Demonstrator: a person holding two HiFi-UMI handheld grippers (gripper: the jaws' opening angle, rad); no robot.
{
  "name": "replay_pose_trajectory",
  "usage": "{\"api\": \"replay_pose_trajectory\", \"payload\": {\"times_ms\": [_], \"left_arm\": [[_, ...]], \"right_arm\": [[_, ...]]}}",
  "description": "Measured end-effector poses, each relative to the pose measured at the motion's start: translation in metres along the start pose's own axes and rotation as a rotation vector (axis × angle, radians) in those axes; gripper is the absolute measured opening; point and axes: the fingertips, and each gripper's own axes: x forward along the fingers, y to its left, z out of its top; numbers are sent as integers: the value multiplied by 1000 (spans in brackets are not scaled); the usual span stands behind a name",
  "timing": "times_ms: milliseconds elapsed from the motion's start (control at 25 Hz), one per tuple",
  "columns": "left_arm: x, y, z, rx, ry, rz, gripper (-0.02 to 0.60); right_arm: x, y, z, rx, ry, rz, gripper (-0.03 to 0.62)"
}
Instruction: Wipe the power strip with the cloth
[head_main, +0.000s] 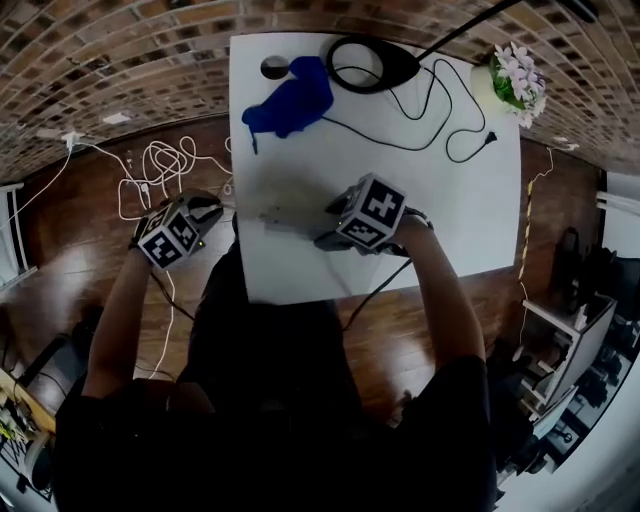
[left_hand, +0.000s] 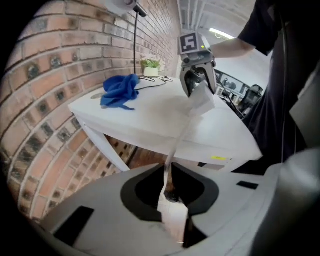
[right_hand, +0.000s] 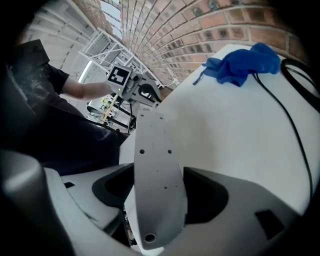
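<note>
A white tabletop (head_main: 470, 220) stands against a brick wall (head_main: 120, 60) on a wooden floor (head_main: 70, 250). The blue cloth (head_main: 290, 100) lies bunched at the far left corner, with a black lamp base (head_main: 372, 62) and its black cable (head_main: 440, 110) just beside it. Potted flowers (head_main: 515, 78) stand at the far right corner. The middle of the tabletop is bare.

At the near edge, the right hand-held gripper (head_main: 335, 232) clamps the power strip (right_hand: 157, 175), its underside showing. Off the left edge, the left hand-held gripper (head_main: 205, 210) stands narrow, pinching the strip's white cord (left_hand: 175, 150). The print on a yellow sticker (left_hand: 218, 158) on the tabletop's edge is unreadable.

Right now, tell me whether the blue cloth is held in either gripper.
No: the blue cloth lies bunched at the far end of the white table, with nothing gripping it.
</note>
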Motion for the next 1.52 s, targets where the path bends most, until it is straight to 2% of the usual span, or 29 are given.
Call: {"api": "replay_pose_trajectory", "payload": {"times_ms": [120, 200, 320, 360, 480, 560, 640, 680, 760, 840, 920, 1000, 1080, 1160, 1320, 1360, 1400, 1440, 1480, 1520], "left_arm": [[-19, 17, 11, -41, -41, 108, 85], [-33, 11, 28, -10, -51, 129, 134], [-35, -35, 73, 153, -44, 82, 180], [-27, -54, 86, 226, -24, 57, 207], [9, -93, 104, 441, 59, 27, 227], [29, -96, 109, 499, 83, 45, 245], [38, -93, 111, 494, 83, 50, 247], [40, -92, 112, 481, 75, 41, 211], [39, -93, 114, 416, 52, -22, 212], [35, -96, 114, 288, 26, -139, 212], [34, -99, 112, 138, 13, -275, 193], [34, -99, 109, 18, 1, -370, 190], [32, -93, 110, -67, -27, -407, 190], [31, -86, 115, -136, -49, -427, 189], [34, -79, 119, -240, -56, -475, 195], [34, -77, 119, -259, -59, -479, 213], [34, -74, 120, -278, -62, -481, 215], [34, -72, 120, -299, -63, -482, 218], [35, -69, 121, -319, -64, -484, 227], [35, -67, 122, -336, -66, -486, 225]], "right_arm": [[1, 2, -4, -8, -23, 3, 310], [2, 4, -4, -17, -31, 16, 307], [3, 5, -9, -21, -1, 46, 304], [4, 7, -11, -25, 9, 56, 302], [4, 10, -15, -26, 14, 83, 301], [3, 11, -16, -11, 19, 104, 299], [4, 14, -15, 1, 29, 123, 298], [4, 14, -14, 5, 30, 128, 298], [3, 14, -12, 31, 3, 151, 299], [-5, 14, -7, 74, -79, 186, 311], [-22, 11, -3, 59, -187, 151, 296], [-47, -1, 3, -41, -305, -11, 308], [-68, -9, 10, -162, -388, -216, 308], [-75, -2, 18, -270, -413, -369, 308], [-52, 21, 33, -468, -352, -604, 306], [-42, 22, 34, -513, -316, -657, 258], [-32, 21, 35, -555, -282, -707, 252], [-25, 18, 35, -589, -257, -754, 214], [-22, 15, 36, -612, -248, -793, 134], [-21, 12, 37, -621, -253, -819, 142]]}}
